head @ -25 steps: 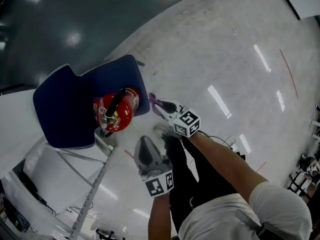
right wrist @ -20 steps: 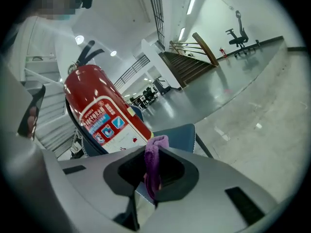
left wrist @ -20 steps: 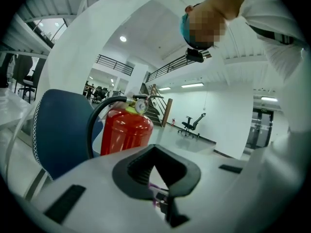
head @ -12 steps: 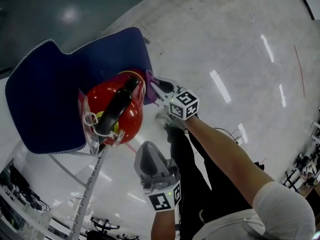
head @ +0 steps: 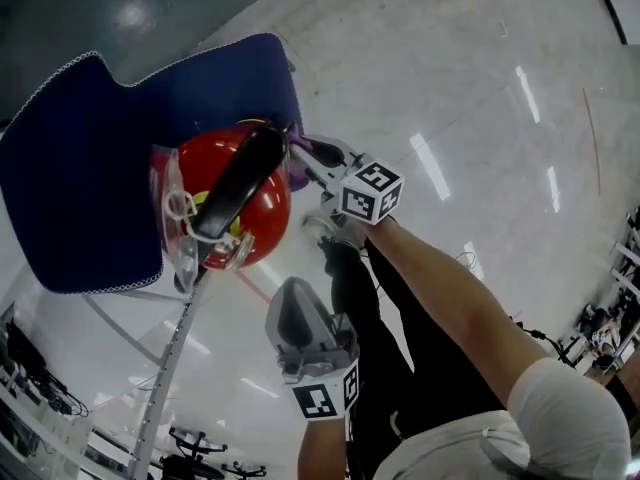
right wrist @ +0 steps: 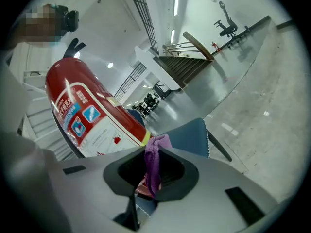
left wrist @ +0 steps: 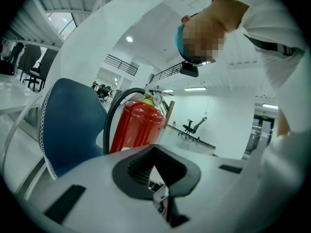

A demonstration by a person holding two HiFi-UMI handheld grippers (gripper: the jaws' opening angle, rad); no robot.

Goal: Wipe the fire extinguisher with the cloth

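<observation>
A red fire extinguisher [head: 235,208] with a black handle and hose stands against a blue chair [head: 90,198]. My right gripper [head: 300,158] is shut on a purple cloth [head: 297,175], held right at the extinguisher's upper right side. In the right gripper view the cloth [right wrist: 154,161] hangs between the jaws of the right gripper [right wrist: 151,171], with the labelled cylinder [right wrist: 92,115] just beyond. My left gripper [head: 285,293] hangs lower and apart, shut with nothing in it. The left gripper view has the left gripper [left wrist: 158,178] below the extinguisher [left wrist: 138,127] and its gauge [left wrist: 157,99].
A white metal frame with a slanting rail [head: 170,368] stands at lower left. The person's dark legs and a shoe [head: 335,233] are right beside the extinguisher. Pale glossy floor spreads to the right. An office chair [left wrist: 194,126] stands far off.
The view has closed in on the extinguisher. My right gripper has carried the purple cloth up against its upper right side. The left gripper has stayed low.
</observation>
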